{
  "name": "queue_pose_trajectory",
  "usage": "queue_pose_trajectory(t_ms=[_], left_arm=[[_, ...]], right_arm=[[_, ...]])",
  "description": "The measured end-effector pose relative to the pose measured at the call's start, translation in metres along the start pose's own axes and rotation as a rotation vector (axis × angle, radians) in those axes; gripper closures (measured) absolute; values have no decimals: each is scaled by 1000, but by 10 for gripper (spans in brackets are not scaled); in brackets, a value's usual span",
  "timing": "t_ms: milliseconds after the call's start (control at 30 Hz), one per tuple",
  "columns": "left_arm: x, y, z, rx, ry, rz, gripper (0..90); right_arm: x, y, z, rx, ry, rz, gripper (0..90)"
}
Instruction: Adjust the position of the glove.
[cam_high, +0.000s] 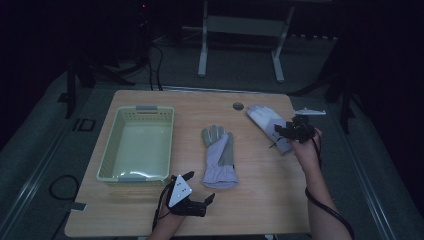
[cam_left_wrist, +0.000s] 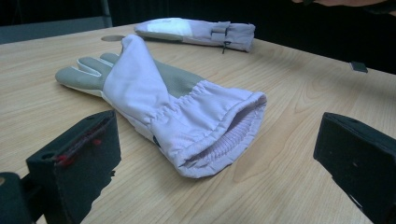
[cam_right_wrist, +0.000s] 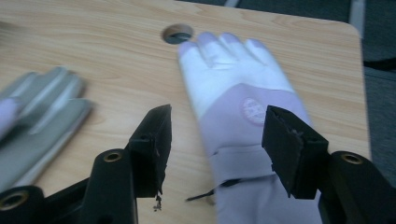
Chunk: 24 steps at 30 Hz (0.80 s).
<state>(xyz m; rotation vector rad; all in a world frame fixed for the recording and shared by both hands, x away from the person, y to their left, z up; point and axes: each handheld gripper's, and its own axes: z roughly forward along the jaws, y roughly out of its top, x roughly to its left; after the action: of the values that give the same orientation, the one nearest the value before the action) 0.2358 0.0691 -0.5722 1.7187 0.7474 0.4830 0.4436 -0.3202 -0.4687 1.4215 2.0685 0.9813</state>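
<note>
Hovering above the far right corner of the table (cam_high: 260, 200), the right gripper (cam_right_wrist: 217, 140) has its jaws spread with the wrist end of the pale glove (cam_right_wrist: 233, 93) lying between and below them, not yet pinched; the pads stand clear of the cloth, likely lined up for a grab. That glove lies flat with its fingers pointing toward the far edge, near a round hole (cam_right_wrist: 177, 33) in the tabletop. A second glove (cam_high: 219, 156) rests near the middle of the table, cuff toward the near edge. The left gripper (cam_high: 192, 192) waits low by the near edge, jaws wide apart and holding nothing, aimed at that cuff. A green basket (cam_high: 107, 155) stands open along the left side, probably where both gloves are headed.
</note>
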Motion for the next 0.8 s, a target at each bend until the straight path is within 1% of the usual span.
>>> queue_pose_trajectory(t_ms=[67,133,167,200,233,267,300,333,367,400,433,467,533,600,667,767,800], left_arm=[[0,0,0,0,-1,-1,9],[0,0,0,0,-3,-2,9],[0,0,0,0,-2,-3,9],[0,0,0,1,-2,-5,9],[0,0,0,1,-1,-7,9],[0,0,0,2,-1,-8,9],[1,0,0,3,-1,-8,9],[1,0,0,3,-1,-8,9],[1,0,0,3,-2,-9,9],[1,0,0,4,-2,-10,9],[1,0,0,4,0,-11,9],[1,0,0,5,0,-12,9],[1,0,0,9,4,-12,9],[1,0,0,8,7,-15,9],[2,0,0,9,7,-19,9],[2,0,0,8,6,-23,9],[2,0,0,8,6,-23,9]], right_arm=[[-5,3,7,6,9,15,409],[-11,6,12,17,-4,31,422],[-14,7,15,22,6,40,421],[-17,8,19,37,-1,37,422],[-19,9,23,49,-16,22,432],[-20,10,26,59,-21,10,436],[-21,11,30,74,-21,-6,437],[-21,11,30,74,-21,-6,437],[-21,11,34,83,-28,-22,439],[-24,12,40,91,-14,-31,447],[-25,12,43,93,-13,-40,451],[-26,12,46,97,-23,-49,473],[-30,12,53,111,-19,-59,482],[-32,12,60,126,-34,-72,497],[-35,12,66,135,-27,-71,502],[-38,11,70,136,-33,-67,505],[-41,9,77,145,-33,-55,482]])
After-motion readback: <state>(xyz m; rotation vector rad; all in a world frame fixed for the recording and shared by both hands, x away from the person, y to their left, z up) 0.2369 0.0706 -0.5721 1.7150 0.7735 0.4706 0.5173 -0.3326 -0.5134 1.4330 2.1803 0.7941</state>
